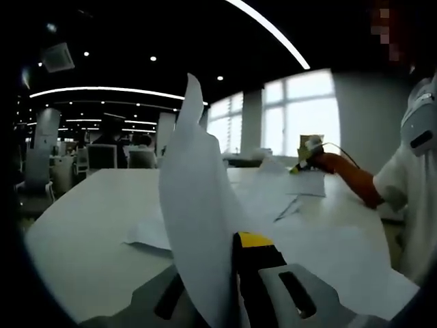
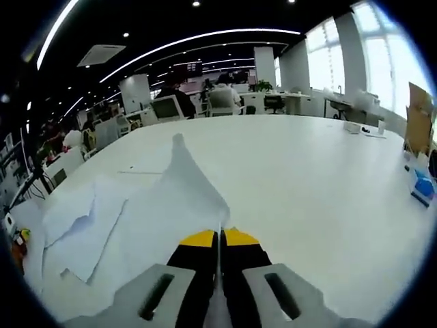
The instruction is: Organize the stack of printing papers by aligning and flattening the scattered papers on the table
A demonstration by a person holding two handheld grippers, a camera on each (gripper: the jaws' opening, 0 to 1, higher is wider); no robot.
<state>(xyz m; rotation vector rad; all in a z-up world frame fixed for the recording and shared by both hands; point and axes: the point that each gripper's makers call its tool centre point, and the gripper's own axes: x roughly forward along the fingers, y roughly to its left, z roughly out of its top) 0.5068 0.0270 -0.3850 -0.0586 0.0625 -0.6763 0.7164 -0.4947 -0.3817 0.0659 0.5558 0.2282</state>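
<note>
A white sheet [image 1: 198,205] stands upright between the jaws of my left gripper [image 1: 229,277], which is shut on its lower edge; the sheet curls to a tip near the top. More loose sheets [image 1: 153,232] lie flat on the white table [image 1: 82,225] behind it. In the right gripper view, my right gripper [image 2: 220,240] is shut on another white sheet [image 2: 188,188] that slopes away from the yellow jaw tips. Several scattered papers [image 2: 82,225] lie overlapping to its left. The right gripper [image 1: 311,152] also shows far off in the left gripper view, above a sheet [image 1: 307,183].
A person in a white top [image 1: 416,184] stands at the table's right side, with an orange forearm [image 1: 351,179] reaching over it. A cardboard box [image 2: 416,116] and a blue item [image 2: 423,186] sit at the table's right edge. Chairs and desks stand beyond the table's far end.
</note>
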